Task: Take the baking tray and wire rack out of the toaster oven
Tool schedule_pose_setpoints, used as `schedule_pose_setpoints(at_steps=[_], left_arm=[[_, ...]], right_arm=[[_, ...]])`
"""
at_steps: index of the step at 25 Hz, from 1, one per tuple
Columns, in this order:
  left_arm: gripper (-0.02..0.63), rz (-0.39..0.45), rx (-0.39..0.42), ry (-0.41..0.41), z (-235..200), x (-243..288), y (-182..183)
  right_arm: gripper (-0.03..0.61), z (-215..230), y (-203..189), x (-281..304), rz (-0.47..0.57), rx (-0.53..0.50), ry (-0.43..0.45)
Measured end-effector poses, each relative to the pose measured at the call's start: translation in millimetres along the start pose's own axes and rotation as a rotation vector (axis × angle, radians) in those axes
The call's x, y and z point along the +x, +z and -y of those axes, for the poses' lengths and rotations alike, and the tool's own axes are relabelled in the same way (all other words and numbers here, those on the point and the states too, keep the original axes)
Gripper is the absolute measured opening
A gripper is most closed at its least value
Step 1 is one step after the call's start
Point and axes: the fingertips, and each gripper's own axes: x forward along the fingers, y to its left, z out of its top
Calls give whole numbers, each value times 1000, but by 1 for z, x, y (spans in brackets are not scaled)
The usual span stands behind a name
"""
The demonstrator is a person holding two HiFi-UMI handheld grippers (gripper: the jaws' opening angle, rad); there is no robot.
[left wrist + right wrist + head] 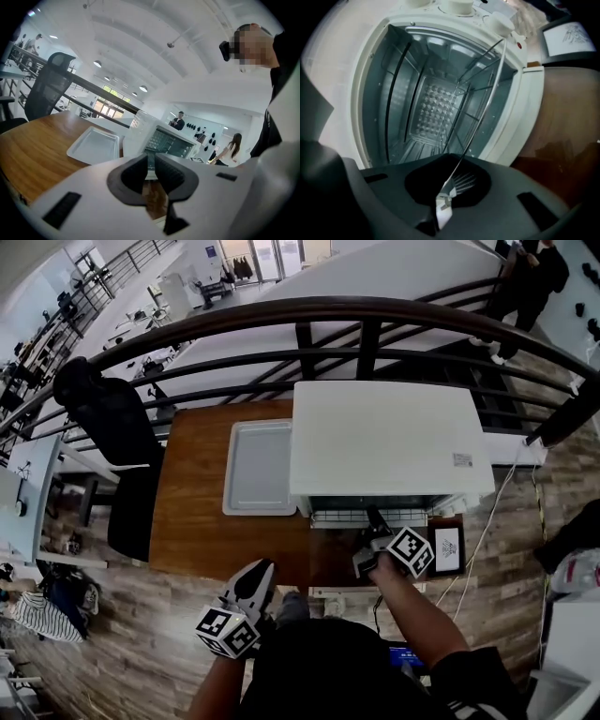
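Note:
The white toaster oven (384, 442) stands on the wooden table (197, 521), its door folded down toward me. The wire rack (366, 517) sticks out a little from its mouth. My right gripper (373, 531) is shut on the rack's front edge; in the right gripper view the rack (480, 122) runs from the pinched jaws (449, 187) back into the bare metal cavity (426, 108). The grey baking tray (260, 468) lies flat on the table left of the oven. My left gripper (261, 570) hangs at the table's front edge, its jaws (151, 171) nearly together on nothing.
A small framed card (447, 547) stands right of the oven door. A black office chair (108, 423) is at the table's left end. A dark railing (309, 310) runs behind the table. Several people (178, 121) stand far behind the oven.

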Motion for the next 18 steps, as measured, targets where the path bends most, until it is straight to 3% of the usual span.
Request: schedule_pose_setpoints(at_steps=[9,18], left_arm=[[54,-20,-41,12,11,-22,-26],[54,-62,-30,-118,21,-31,-31]], right_arm=[[-2,10,-23,-38,-34,4,12],[-3,15,-53,-90,-12,8,-2]])
